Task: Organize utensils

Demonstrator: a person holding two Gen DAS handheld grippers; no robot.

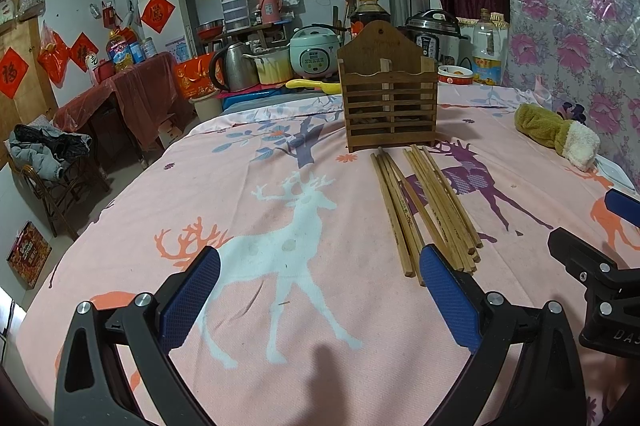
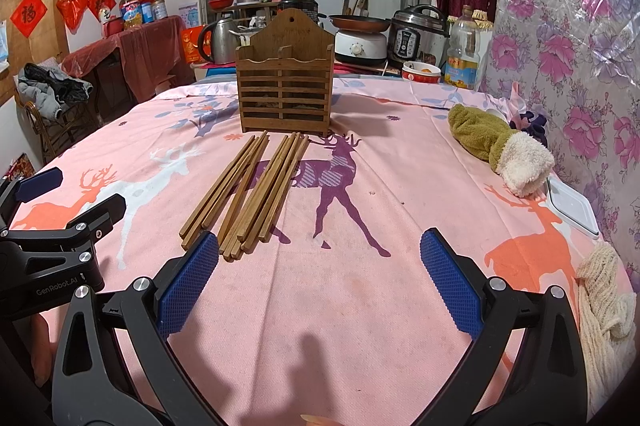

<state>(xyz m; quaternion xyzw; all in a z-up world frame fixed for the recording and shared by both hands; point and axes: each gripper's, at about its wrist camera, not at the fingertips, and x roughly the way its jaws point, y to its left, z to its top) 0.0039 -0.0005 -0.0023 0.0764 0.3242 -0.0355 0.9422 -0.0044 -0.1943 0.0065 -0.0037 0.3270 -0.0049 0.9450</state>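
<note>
Several wooden chopsticks [image 1: 426, 210] lie in two loose bundles on the pink deer-print tablecloth [image 1: 280, 186], pointing toward a slatted wooden utensil holder [image 1: 388, 102] that stands upright behind them. In the right wrist view the chopsticks [image 2: 248, 192] and the holder [image 2: 285, 86] sit left of centre. My left gripper [image 1: 320, 274] is open over the cloth, its right pad beside the near chopstick ends. My right gripper [image 2: 320, 258] is open too, its left pad just short of the chopstick ends. Neither holds anything.
A green and cream plush mitt [image 2: 500, 146] lies at the right near the floral wall covering. A white lidded box [image 2: 572, 206] and a cream knitted cloth [image 2: 604, 302] sit at the right edge. Cookers, a kettle and bottles crowd the counter behind the table.
</note>
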